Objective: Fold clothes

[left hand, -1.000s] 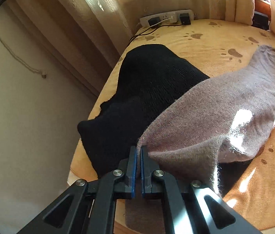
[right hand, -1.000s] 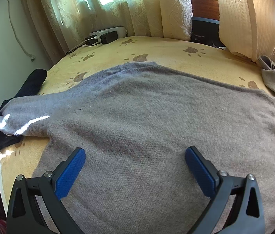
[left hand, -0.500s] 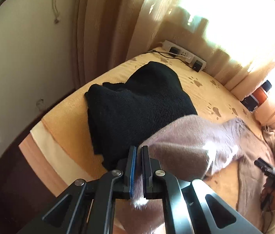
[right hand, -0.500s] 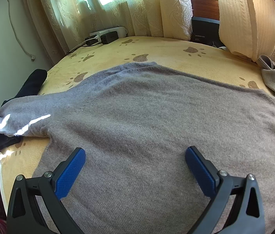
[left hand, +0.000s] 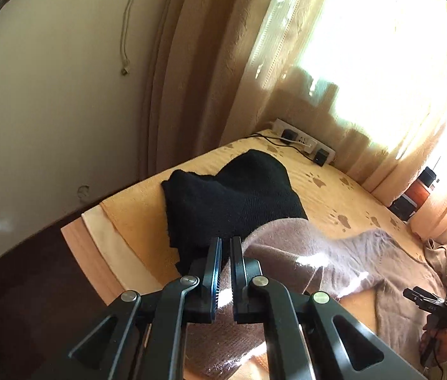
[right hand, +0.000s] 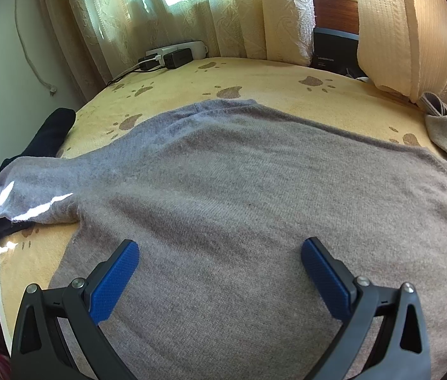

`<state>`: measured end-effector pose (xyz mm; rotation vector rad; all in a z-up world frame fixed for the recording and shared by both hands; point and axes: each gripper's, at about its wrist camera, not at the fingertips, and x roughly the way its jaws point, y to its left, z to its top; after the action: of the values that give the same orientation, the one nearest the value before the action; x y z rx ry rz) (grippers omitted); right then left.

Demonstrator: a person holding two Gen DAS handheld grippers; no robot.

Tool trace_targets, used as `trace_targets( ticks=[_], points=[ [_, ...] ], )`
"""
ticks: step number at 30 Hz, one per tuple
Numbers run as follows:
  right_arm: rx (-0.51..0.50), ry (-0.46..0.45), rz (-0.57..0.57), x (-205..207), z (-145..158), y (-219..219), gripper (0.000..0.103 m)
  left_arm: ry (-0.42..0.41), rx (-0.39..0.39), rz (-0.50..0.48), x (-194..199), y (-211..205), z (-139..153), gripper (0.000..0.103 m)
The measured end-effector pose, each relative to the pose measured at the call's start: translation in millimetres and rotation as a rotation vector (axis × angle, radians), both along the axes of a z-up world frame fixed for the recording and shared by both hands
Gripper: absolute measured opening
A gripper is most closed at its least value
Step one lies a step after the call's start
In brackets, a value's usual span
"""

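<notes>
Lying flat on the paw-print bedspread (right hand: pixel 286 72), the grey-brown knit sweater (right hand: pixel 239 190) has its body spread smooth, one sleeve (left hand: pixel 302 247) draped over a folded black garment (left hand: pixel 233 202) near the bed's corner. Left gripper (left hand: pixel 226 253) is clamped on that sleeve's cuff end and, versus a second ago, has lifted and pulled back, so more wall and curtain show; right gripper (right hand: pixel 220 262) hovers over the sweater's body, jaws wide apart, unchanged. No readable writing; power strip (right hand: pixel 176 52) at the curtain.
</notes>
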<state>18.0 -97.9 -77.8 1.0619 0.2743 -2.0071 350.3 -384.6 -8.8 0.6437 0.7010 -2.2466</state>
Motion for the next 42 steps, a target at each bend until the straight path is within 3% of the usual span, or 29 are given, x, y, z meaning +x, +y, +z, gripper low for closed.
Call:
trace_targets(
  ticks=[4, 8, 11, 13, 15, 16, 17, 18, 19, 20, 24, 26, 29, 34, 39, 40, 41, 42],
  points=[
    [0.0, 0.0, 0.001, -0.3, -0.1, 0.8, 0.103, 0.129, 0.148, -0.123, -1.6, 18.3, -9.8, 0.006],
    [0.002, 0.001, 0.0, -0.3, 0.0, 0.5, 0.103, 0.327, 0.47, -0.261, -23.5, 28.3, -47.2, 0.006],
    [-0.001, -0.001, -0.001, 0.0, 0.4, 0.1, 0.103, 0.449, 0.717, -0.24, -37.3, 24.4, -76.8, 0.006],
    [-0.005, -0.004, -0.001, -0.6, 0.5, 0.6, 0.102, 0.477, 0.748, -0.216, -43.4, 21.9, -83.8, 0.006],
    [-0.007, -0.005, 0.0, -0.7, 0.7, 1.0, 0.103, 0.481, 0.718, -0.18, -44.5, 21.0, -81.6, 0.006],
    [-0.007, -0.005, 0.0, -0.7, 0.7, 1.2, 0.103, 0.477, 0.695, -0.155, -44.4, 20.3, -79.2, 0.017],
    [-0.006, -0.005, 0.001, -0.8, 0.6, 1.4, 0.103, 0.474, 0.673, -0.131, -44.4, 19.6, -76.7, 0.046],
    [-0.006, -0.005, 0.001, -1.0, 0.6, 1.6, 0.103, 0.475, 0.652, -0.109, -44.3, 18.9, -74.7, 0.067],
    [-0.006, -0.005, 0.002, -1.1, 0.5, 1.8, 0.103, 0.487, 0.64, -0.096, -44.3, 18.4, -73.8, 0.099],
    [-0.006, -0.005, 0.002, -1.1, 0.5, 1.9, 0.103, 0.495, 0.63, -0.089, -44.3, 18.2, -72.7, 0.101],
    [-0.008, -0.007, 0.003, -1.2, 0.5, 2.3, 0.103, 0.455, 0.593, -0.07, -46.7, 22.5, -71.9, 0.101],
    [-0.008, -0.006, 0.004, -1.3, 0.4, 2.5, 0.103, 0.449, 0.617, -0.062, -47.6, 24.9, -76.1, 0.101],
    [-0.008, -0.006, 0.003, -1.0, 0.7, 1.8, 0.103, 0.493, 0.671, -0.003, -49.3, 22.5, -88.8, 0.101],
    [-0.016, -0.012, 0.004, -1.3, 1.1, 2.3, 0.103, 0.579, 0.68, 0.144, -45.0, 6.2, -97.6, 0.098],
    [-0.017, -0.013, 0.005, -1.5, 1.0, 2.7, 0.103, 0.563, 0.64, 0.195, -41.9, -7.6, -94.5, 0.07],
    [-0.017, -0.013, 0.005, -1.5, 1.0, 2.8, 0.103, 0.555, 0.643, 0.195, -42.5, -11.3, -96.2, 0.057],
    [-0.017, -0.013, 0.005, -1.5, 1.1, 2.8, 0.103, 0.55, 0.649, 0.197, -42.4, -14.7, -98.5, 0.037],
    [-0.017, -0.013, 0.005, -1.6, 1.1, 2.9, 0.103, 0.551, 0.663, 0.203, -40.5, -17.6, -102.6, 0.027]
  ],
)
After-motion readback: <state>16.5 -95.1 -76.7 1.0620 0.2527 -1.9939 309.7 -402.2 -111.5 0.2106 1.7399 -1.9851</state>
